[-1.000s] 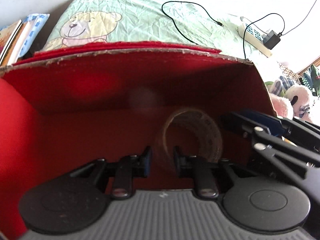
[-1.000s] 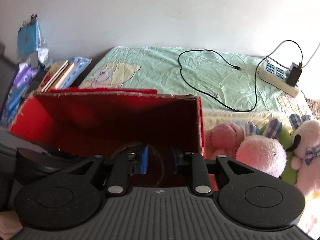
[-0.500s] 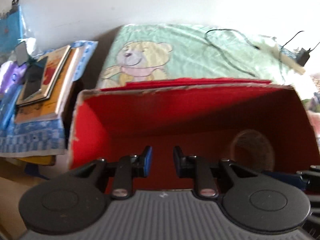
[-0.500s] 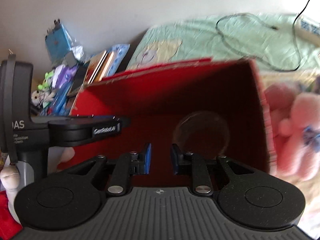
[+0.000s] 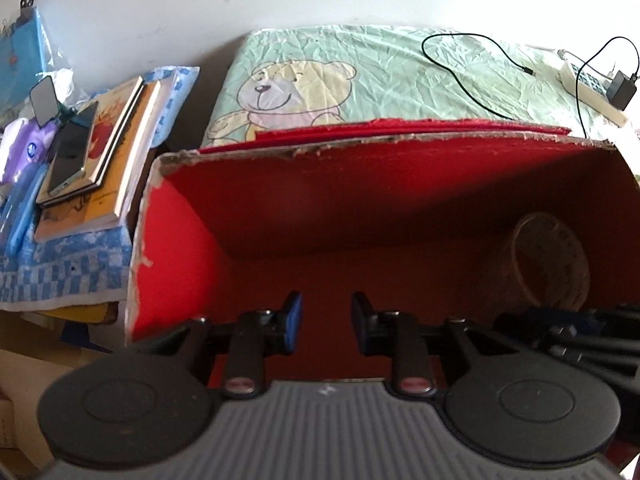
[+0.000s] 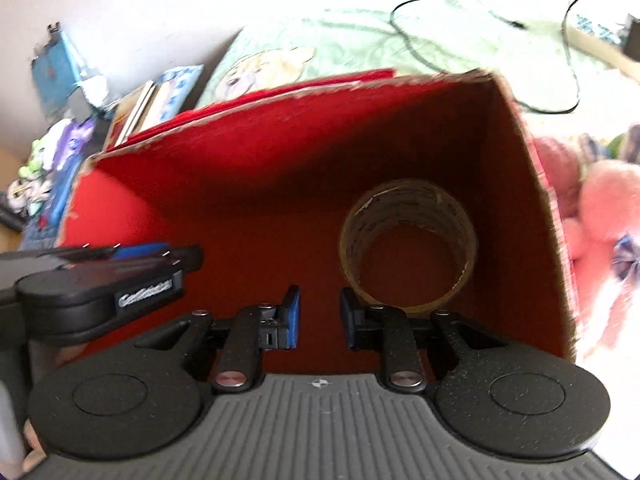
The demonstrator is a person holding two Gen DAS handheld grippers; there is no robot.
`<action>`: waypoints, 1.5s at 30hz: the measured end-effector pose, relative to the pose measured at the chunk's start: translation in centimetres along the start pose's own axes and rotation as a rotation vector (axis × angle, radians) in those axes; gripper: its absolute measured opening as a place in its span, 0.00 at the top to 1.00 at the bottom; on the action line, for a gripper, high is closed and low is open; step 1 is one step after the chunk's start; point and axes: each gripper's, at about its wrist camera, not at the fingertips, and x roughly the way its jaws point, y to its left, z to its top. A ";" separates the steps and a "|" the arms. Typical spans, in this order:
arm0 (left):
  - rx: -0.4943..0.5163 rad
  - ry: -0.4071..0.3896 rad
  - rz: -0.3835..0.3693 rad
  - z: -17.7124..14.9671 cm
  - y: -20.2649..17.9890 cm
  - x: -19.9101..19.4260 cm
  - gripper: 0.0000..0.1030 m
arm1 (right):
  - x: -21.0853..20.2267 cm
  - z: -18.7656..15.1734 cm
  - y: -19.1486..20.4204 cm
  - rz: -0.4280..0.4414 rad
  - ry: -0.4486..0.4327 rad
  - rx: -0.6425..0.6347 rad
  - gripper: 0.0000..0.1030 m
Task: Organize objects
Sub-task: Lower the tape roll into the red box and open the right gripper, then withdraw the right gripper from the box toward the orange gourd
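Since a second ago both grippers are drawn back from the tape roll (image 6: 408,244); it lies in the right end of the red box (image 5: 360,200); the right gripper (image 6: 319,318) is nearer; the left gripper (image 5: 325,322) is farther; both have fingers apart, empty.

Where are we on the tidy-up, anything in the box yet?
One item is in: the tape roll sits inside the red box. Nothing is in hand; left gripper and right gripper both have jaws open and empty. The plush toys beside the box are not yet packed.
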 end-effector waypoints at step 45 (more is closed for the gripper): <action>-0.069 -0.207 0.261 -7.3 -6.7 -14.5 0.16 | -12.8 -6.6 -5.7 0.085 -0.312 -0.114 0.52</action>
